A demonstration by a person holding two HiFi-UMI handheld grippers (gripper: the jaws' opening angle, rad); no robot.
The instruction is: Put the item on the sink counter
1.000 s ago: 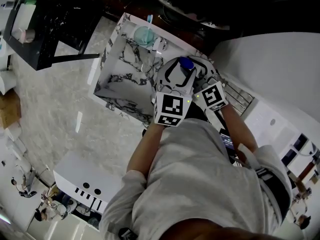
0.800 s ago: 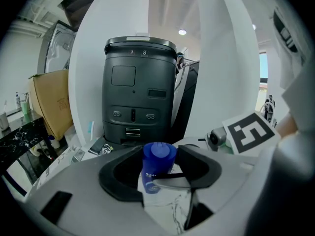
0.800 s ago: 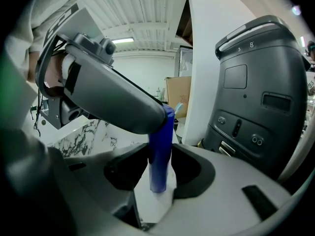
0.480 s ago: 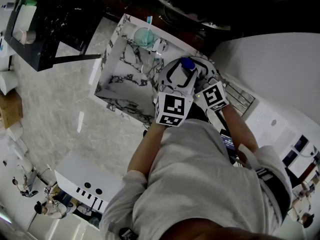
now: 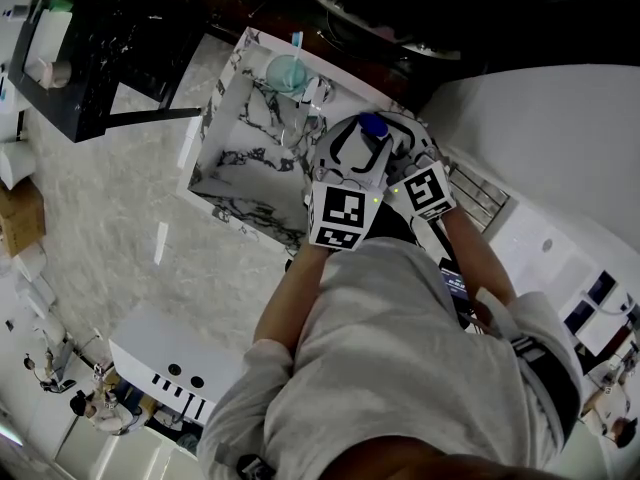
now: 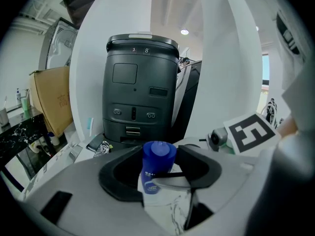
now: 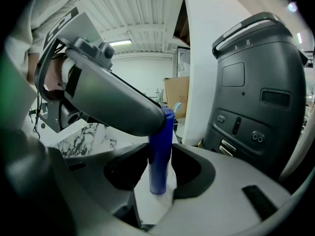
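A blue bottle (image 5: 372, 126) with a round cap stands upright between both grippers, over the right end of the marble sink counter (image 5: 240, 158). In the left gripper view the bottle (image 6: 157, 168) fills the gap of my left gripper (image 6: 158, 177), whose jaws lie against its sides near the cap. In the right gripper view the bottle (image 7: 160, 151) sits between the jaws of my right gripper (image 7: 158, 181), which close on its lower part. There the left gripper's jaw reaches its top. I cannot tell whether its base rests on the counter.
A teal round item (image 5: 288, 68) and small toiletries lie at the counter's far end. A tall dark grey machine (image 6: 141, 87) stands just behind the bottle. A cardboard box (image 6: 49, 100) is at left, and a black table (image 5: 110, 38) stands beyond on the marble floor.
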